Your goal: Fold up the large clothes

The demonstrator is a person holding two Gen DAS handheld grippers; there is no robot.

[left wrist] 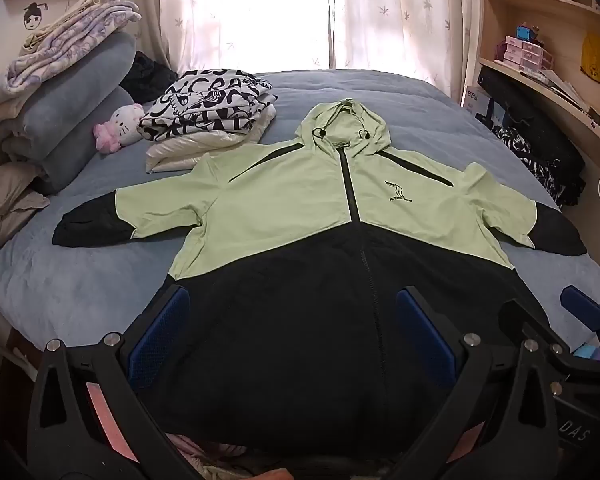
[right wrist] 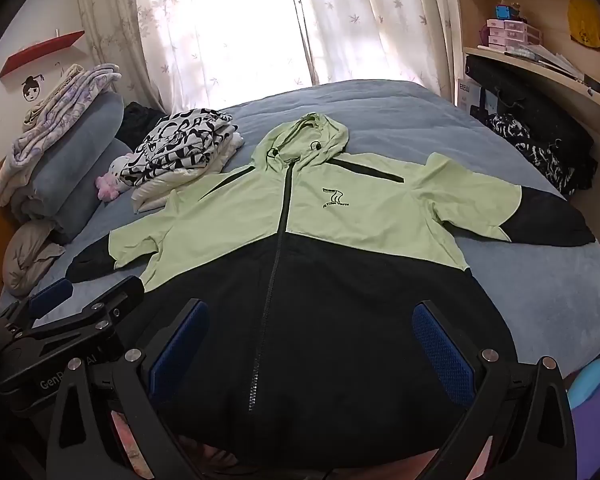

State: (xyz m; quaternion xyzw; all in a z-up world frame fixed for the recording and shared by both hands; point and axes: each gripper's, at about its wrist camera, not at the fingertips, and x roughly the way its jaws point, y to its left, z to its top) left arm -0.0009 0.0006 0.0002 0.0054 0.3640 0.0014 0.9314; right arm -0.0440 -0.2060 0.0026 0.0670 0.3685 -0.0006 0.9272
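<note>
Left wrist view shows the green-and-black hooded jacket spread flat and front-up on the blue bed, zipper closed, hood at the far end, both sleeves stretched out to left and right. The left gripper hangs over the near black hem with its fingers wide apart and nothing between them; the right gripper does the same beside it, also spread and empty. A folded patterned garment lies at the far left, near a pink plush toy.

By my reading, the jacket is laid out and no fold is made yet. The next move probably calls for each claw to take a sleeve or side edge and bring it inward across the chest, keeping the cloth smooth.
</note>
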